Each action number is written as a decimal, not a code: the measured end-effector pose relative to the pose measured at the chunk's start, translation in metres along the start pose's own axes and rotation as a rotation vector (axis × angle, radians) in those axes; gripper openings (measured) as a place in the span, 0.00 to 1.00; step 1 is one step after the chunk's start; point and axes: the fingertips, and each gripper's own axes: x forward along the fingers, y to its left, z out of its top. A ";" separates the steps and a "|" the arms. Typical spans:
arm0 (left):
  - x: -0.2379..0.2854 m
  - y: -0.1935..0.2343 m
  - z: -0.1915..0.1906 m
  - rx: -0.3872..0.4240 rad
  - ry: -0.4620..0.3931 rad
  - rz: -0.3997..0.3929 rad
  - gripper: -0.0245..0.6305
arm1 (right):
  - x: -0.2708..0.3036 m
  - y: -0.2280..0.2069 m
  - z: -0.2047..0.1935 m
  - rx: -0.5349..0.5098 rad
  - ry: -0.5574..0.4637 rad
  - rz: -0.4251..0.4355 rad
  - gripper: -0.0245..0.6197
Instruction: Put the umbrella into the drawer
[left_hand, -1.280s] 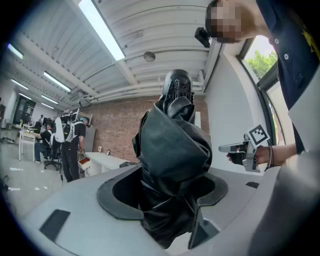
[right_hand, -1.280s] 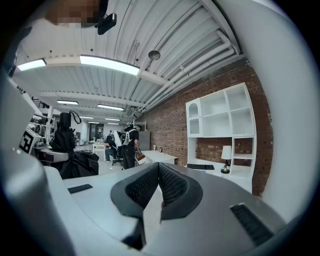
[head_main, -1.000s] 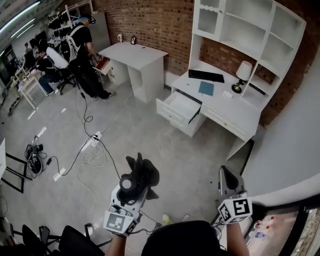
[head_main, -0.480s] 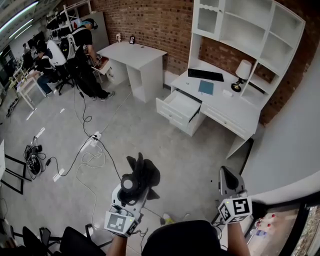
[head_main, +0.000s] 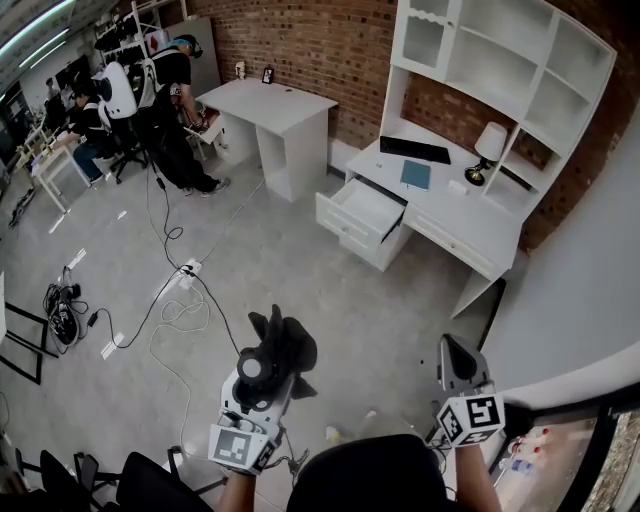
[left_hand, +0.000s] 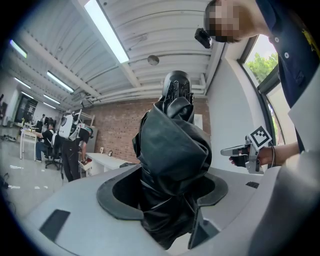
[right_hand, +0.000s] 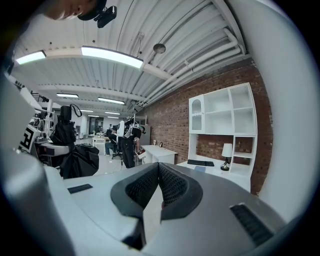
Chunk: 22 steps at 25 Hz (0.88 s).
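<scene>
Left gripper (head_main: 268, 368): jaws clamped on the folded black umbrella (head_main: 281, 342), which is held upright, near, at the person's left. The grip is on loose fabric, not the shaft, as far as the left gripper view shows.
Right gripper (head_main: 452, 352): jaws pressed together with nothing between them.

Risks:
- A fabric-only grip means the umbrella could slide or rotate in the jaws during the carry. A swing or a fast tilt would do it.
- Loose folds stick out on both sides and are likely to snag on the drawer (head_main: 362, 212) front or rim on the way in.
- Fit is unclear. If the umbrella goes in at an angle, one end may ride on the rim.

Surroundings, near to far:
- Cables (head_main: 178, 312) and a power strip (head_main: 186, 272) lie on the floor to the left. They look off the straight line to the drawer but would be a trip hazard if the path drifts left.
- The floor between here and the drawer is bare.
- The drawer is pulled out of the counter (head_main: 470, 232), far right, well apart from the umbrella, and looks empty.
- On the counter are a keyboard (head_main: 414, 150), a notebook (head_main: 414, 175) and a lamp (head_main: 487, 145), none of them over the drawer.
- People (head_main: 170, 100) are far left, out of the way.
</scene>
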 end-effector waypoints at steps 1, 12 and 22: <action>-0.003 0.004 -0.005 -0.002 0.002 0.011 0.46 | 0.001 0.003 0.001 -0.011 -0.006 0.007 0.04; -0.014 0.046 -0.026 -0.066 0.035 0.074 0.46 | 0.029 0.025 0.004 -0.045 0.028 0.024 0.04; 0.028 0.064 -0.011 -0.047 0.031 0.080 0.46 | 0.073 0.007 -0.008 0.007 0.034 0.020 0.04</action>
